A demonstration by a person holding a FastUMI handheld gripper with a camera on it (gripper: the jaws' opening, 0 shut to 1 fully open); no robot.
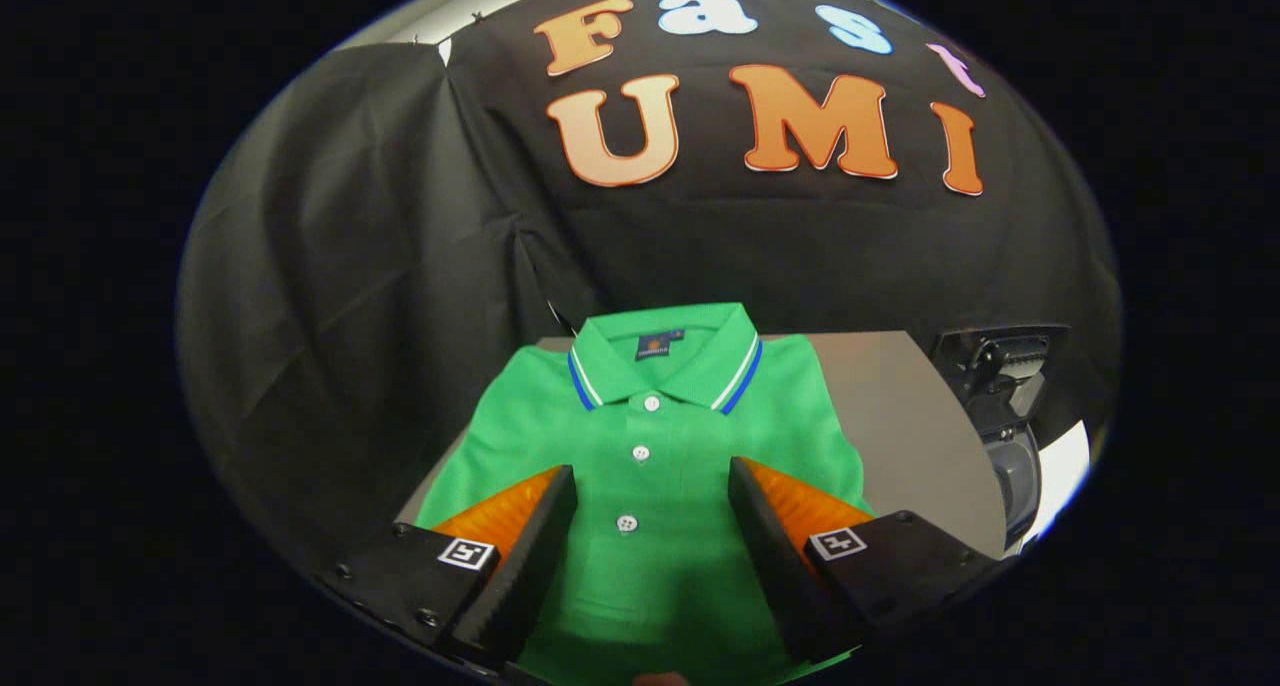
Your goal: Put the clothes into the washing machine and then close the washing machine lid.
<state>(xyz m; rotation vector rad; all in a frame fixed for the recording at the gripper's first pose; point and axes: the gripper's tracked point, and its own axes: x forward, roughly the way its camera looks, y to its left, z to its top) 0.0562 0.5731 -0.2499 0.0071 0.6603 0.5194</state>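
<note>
The tongs [652, 481] are wide open, with a big gap between the two fingers [545, 526]. Each finger has an orange side and a small black-and-white square tag. A green polo shirt [645, 446] lies flat on the grey table [900, 416], and its row of white buttons [640, 453] runs right between the fingers. The fingers hang over the shirt; I cannot tell if they touch it. The collar [665, 361], with white and blue stripes, is at 12 o'clock from the tongs. A dark machine [1005, 406] stands at 2 o'clock, beside the table.
</note>
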